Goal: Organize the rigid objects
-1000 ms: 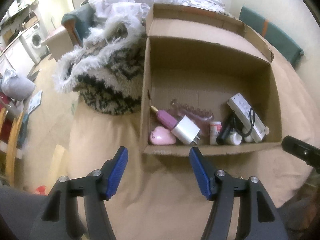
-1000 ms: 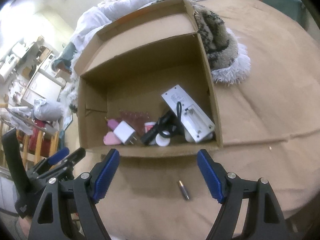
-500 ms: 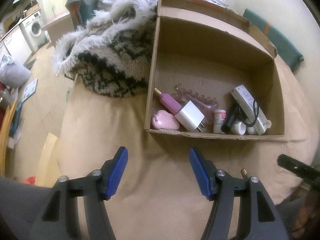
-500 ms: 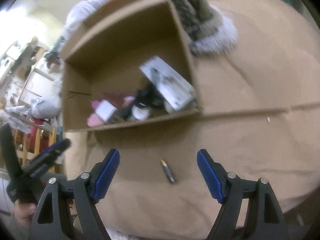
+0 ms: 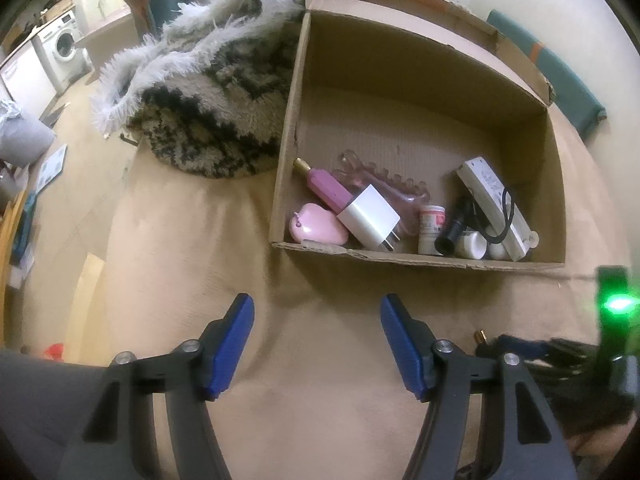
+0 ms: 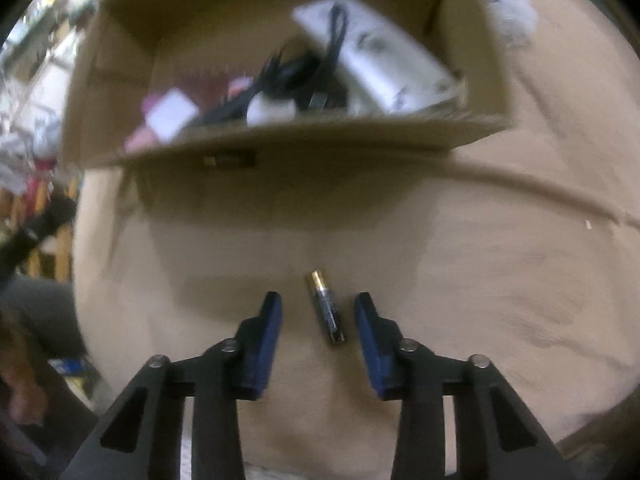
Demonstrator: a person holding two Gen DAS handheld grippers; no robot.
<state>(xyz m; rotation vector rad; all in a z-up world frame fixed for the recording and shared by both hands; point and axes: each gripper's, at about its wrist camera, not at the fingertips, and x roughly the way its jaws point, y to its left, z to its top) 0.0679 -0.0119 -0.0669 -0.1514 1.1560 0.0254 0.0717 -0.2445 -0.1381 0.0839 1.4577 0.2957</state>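
A small black-and-gold battery (image 6: 326, 306) lies on the tan cover just in front of the cardboard box (image 6: 288, 138). My right gripper (image 6: 318, 308) is low over it, jaws closing, with the battery between the blue pads and not touching them. In the left wrist view the box (image 5: 416, 258) holds a white charger (image 5: 372, 222), a pink case (image 5: 318, 230), a pink tube, a small jar, a black cable and a white power strip (image 5: 496, 200). My left gripper (image 5: 316, 334) hangs open and empty before the box. The battery's gold tip (image 5: 479, 336) peeks out at the right.
A shaggy black-and-cream rug (image 5: 208, 120) and white bedding lie left of the box. A green cushion (image 5: 560, 76) sits behind it to the right. The right tool with a green light (image 5: 616, 304) is at the right edge. The cover's edge drops to the floor on the left.
My right gripper has dropped down over the battery and its jaws have narrowed around it. The left gripper has sunk slightly, bringing the box contents closer.
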